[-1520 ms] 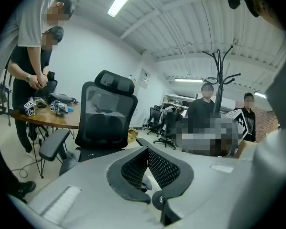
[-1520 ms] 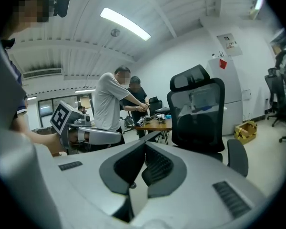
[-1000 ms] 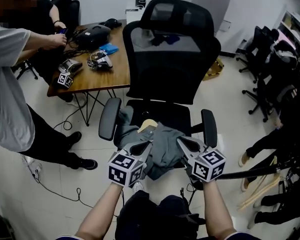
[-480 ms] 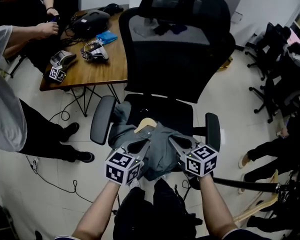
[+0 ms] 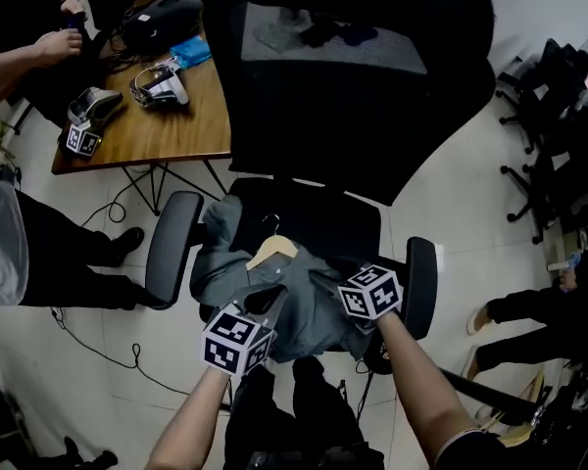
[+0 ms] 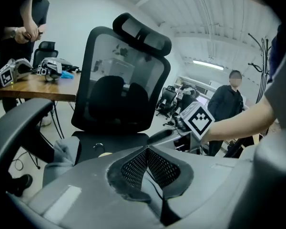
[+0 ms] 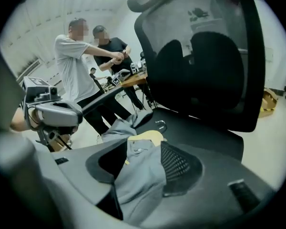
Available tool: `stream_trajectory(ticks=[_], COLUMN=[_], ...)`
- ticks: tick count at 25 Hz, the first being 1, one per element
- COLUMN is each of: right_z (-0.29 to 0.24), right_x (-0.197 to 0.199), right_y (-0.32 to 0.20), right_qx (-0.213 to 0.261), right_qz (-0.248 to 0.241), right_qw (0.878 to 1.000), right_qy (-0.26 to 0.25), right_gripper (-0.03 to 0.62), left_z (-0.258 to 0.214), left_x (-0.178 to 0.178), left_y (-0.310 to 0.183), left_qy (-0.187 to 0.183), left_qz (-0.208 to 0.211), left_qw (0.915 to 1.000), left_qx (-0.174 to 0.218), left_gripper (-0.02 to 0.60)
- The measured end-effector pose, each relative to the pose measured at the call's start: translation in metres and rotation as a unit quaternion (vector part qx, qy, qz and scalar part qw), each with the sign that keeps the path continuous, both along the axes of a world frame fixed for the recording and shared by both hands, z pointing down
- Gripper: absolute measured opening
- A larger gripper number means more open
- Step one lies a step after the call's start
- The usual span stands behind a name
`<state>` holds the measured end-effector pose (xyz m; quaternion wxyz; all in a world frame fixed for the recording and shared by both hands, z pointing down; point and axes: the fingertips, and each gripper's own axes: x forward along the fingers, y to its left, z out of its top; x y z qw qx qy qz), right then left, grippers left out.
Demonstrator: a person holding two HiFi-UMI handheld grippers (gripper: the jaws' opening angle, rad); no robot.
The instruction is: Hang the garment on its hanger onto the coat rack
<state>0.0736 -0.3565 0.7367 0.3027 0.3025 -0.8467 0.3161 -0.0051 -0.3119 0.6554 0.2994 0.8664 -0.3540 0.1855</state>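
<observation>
A grey garment point(image 5: 230, 262) lies crumpled on the seat of a black office chair point(image 5: 323, 225), with a wooden hanger point(image 5: 271, 251) and its metal hook still in its collar. My right gripper point(image 5: 319, 281) reaches down onto the garment's right side. Its jaws have just been opening and now stand open, with a fold of the grey garment point(image 7: 138, 175) lying between them and the hanger point(image 7: 150, 136) just beyond. My left gripper point(image 5: 278, 299) hovers over the garment's near edge. In the left gripper view, the left gripper point(image 6: 147, 149) is shut with nothing in it.
Black armrests point(image 5: 170, 243) point(image 5: 421, 282) flank the seat and the tall mesh back rises behind. A wooden table point(image 5: 181, 130) at the left carries spare grippers, with people beside it. A thin dark rack with curved hooks point(image 6: 264, 51) stands at the right in the left gripper view.
Both grippers have come down and forward onto the garment on the seat. The right gripper's jaws have spread around the grey cloth. The head view has dipped closer to the chair.
</observation>
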Motion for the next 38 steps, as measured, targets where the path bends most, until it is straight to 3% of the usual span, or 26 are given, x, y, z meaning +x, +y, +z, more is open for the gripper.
stream_trajectory(ticks=[6, 12, 17, 22, 30, 34, 38], right_z=[0.093, 0.149, 0.166, 0.163, 0.153, 0.107, 0.038], right_x=[0.000, -0.014, -0.021, -0.026, -0.033, -0.019, -0.004], right_y=[-0.023, -0.012, -0.011, 0.001, -0.008, -0.021, -0.029], right_qx=[-0.065, -0.132, -0.167, -0.174, -0.135, -0.079, -0.011], right_qz=[-0.079, -0.162, -0.189, -0.198, -0.171, -0.151, -0.097], right_qw=[0.994, 0.977, 0.967, 0.965, 0.976, 0.985, 0.995], right_qy=[0.036, 0.044, 0.035, 0.017, 0.006, 0.017, 0.026], right_gripper=[0.236, 0.224, 0.141, 0.127, 0.127, 0.124, 0.122], left_z=[0.047, 0.075, 0.083, 0.081, 0.078, 0.062, 0.032], left_x=[0.008, 0.010, 0.010, 0.004, -0.012, -0.016, -0.019], left_y=[-0.002, -0.006, -0.005, 0.006, 0.011, 0.005, 0.002], left_qy=[-0.007, -0.005, -0.006, -0.012, -0.025, -0.020, -0.017], left_qz=[-0.011, -0.041, -0.054, -0.057, -0.067, -0.067, -0.056], left_qw=[0.9993, 0.9973, 0.9961, 0.9957, 0.9952, 0.9962, 0.9980], left_qx=[-0.034, -0.060, -0.069, -0.073, -0.066, -0.051, -0.022], left_gripper=[0.002, 0.002, 0.002, 0.002, 0.002, 0.003, 0.002])
